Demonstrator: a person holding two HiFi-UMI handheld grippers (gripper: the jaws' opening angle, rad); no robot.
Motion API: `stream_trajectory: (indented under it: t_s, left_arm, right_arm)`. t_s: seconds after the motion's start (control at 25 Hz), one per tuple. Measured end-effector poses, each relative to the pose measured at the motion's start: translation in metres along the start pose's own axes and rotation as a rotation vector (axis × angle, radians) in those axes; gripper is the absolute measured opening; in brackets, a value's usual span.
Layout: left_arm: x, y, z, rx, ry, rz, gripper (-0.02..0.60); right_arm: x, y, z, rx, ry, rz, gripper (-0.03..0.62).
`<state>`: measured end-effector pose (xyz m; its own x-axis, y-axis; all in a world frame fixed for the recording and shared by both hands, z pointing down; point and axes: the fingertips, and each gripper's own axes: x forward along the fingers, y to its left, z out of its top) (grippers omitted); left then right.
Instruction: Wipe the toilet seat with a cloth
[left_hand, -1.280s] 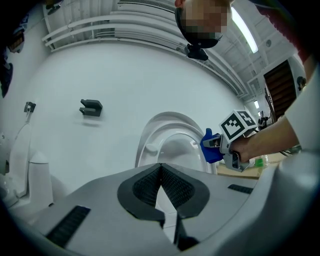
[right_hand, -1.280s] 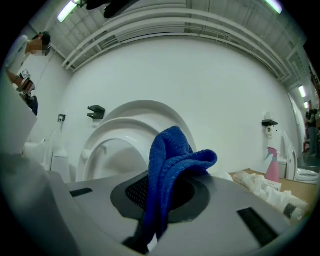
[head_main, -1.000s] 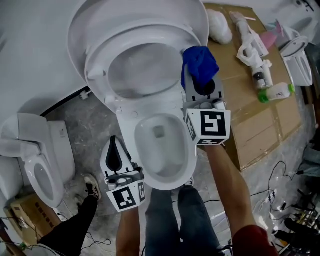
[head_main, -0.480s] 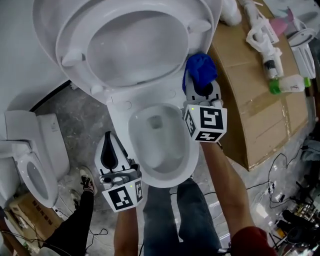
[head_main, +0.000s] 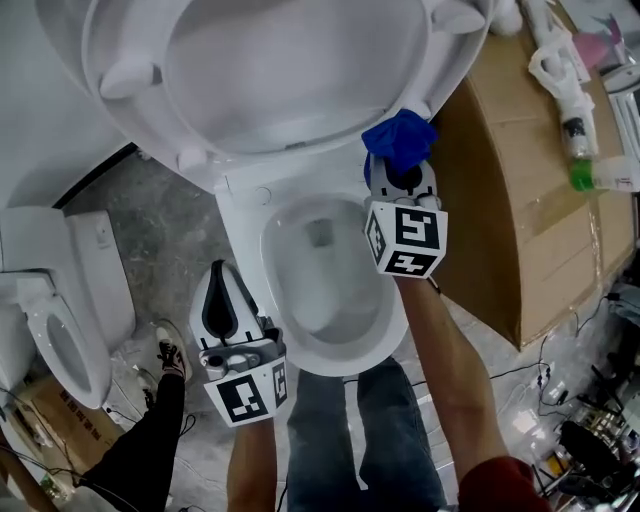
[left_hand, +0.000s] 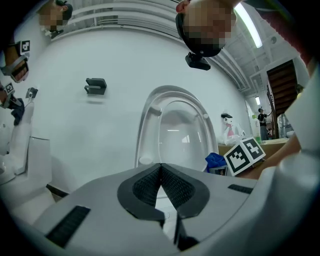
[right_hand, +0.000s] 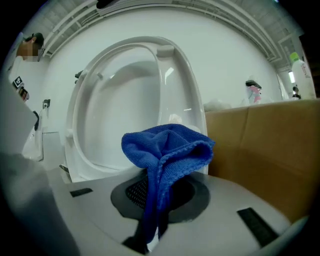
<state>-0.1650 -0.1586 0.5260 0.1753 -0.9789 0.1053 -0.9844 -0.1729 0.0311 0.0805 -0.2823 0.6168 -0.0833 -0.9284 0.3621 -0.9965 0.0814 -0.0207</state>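
We stand at the toilet (head_main: 245, 215) with its seat (head_main: 230, 130) raised, both forearms stretched forward beside the bowl. Our right gripper (head_main: 402, 178), at the rim's right, has its fingers clamped on the single blue cloth (head_main: 400, 140), which bunches beyond their tips. Our left gripper (head_main: 224, 290), left of the bowl, has its fingers pressed together, empty.

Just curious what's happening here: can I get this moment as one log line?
left gripper: shut, empty | right gripper: shut on blue cloth | toilet seat: raised | cloth: near bowl rim, hinge end
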Motion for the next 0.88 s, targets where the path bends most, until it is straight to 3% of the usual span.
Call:
stream_trajectory:
  t_s: [0.44,0.68,0.88]
  left_arm:
    - [0.002,0.009,-0.003,0.007,-0.004,0.001,0.015]
    - [0.003,0.015,0.004,0.01,-0.011,0.005,0.015]
    - [0.006,0.016,0.021,0.024,-0.034,0.007,0.015]
  right_arm:
    - [0.023,0.041,-0.04,0.037,0.103,0.041,0.058]
    - [0.024,0.101,-0.054,0.008,0.148,0.193,0.058]
    - [0.014,0.113,-0.039,0.01,0.119,0.233,0.058]
